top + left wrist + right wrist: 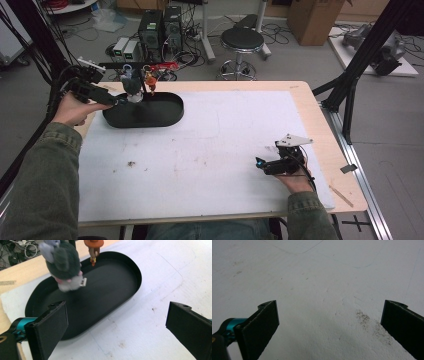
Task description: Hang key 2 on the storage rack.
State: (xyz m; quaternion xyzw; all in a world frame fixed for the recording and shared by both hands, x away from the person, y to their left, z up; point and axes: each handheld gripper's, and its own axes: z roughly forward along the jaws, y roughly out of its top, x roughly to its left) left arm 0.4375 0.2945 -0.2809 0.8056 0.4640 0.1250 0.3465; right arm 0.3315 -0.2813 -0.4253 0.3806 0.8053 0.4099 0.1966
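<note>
left gripper (117, 327): jaws wide, empty | grey plush toy (63, 265) hangs just ahead, over black oval tray (125, 270) | right gripper (270, 165): agape, far

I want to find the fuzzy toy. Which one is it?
Look at the black tray at the table's far left corner. Two small toys hang above it; the fuzzy toy is the grey, plush, bigger one, not the small orange figure beside it.

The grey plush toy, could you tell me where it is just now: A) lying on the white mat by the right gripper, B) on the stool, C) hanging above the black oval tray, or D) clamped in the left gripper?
C: the grey plush toy hangs above the black oval tray, beyond the left gripper, whose jaws stand wide apart and empty.
</note>
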